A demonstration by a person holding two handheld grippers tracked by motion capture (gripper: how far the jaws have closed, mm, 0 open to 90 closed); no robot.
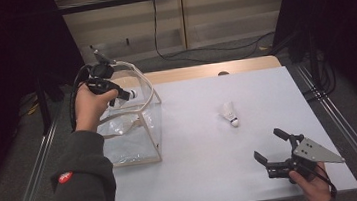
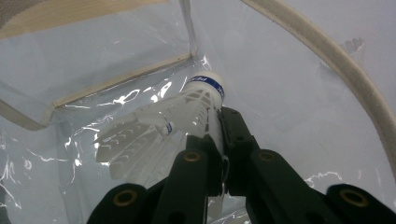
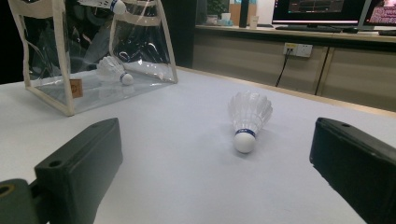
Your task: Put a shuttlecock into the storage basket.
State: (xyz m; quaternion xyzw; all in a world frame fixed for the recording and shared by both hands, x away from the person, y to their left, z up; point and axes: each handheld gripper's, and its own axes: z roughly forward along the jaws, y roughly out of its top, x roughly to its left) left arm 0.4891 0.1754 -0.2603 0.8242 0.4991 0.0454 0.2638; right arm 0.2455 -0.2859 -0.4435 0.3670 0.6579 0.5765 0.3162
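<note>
Black fingers [image 2: 219, 140] of the left gripper [image 1: 124, 93] pinch a white shuttlecock [image 2: 187, 109] by its feather skirt, holding it over the open top of the clear bag [image 1: 135, 135] at the desk's [image 1: 214, 177] left side. Risk: the pinch may crush the thin feathers, or a release near the cream rim [image 1: 145, 81] could bounce the shuttlecock outside. It has a white cork with a blue band. One shuttlecock [image 3: 112, 70] lies inside the bag; another [image 1: 229, 113] rests on the desk, ahead of the right gripper [image 1: 271, 147], whose fingers are spread.
</note>
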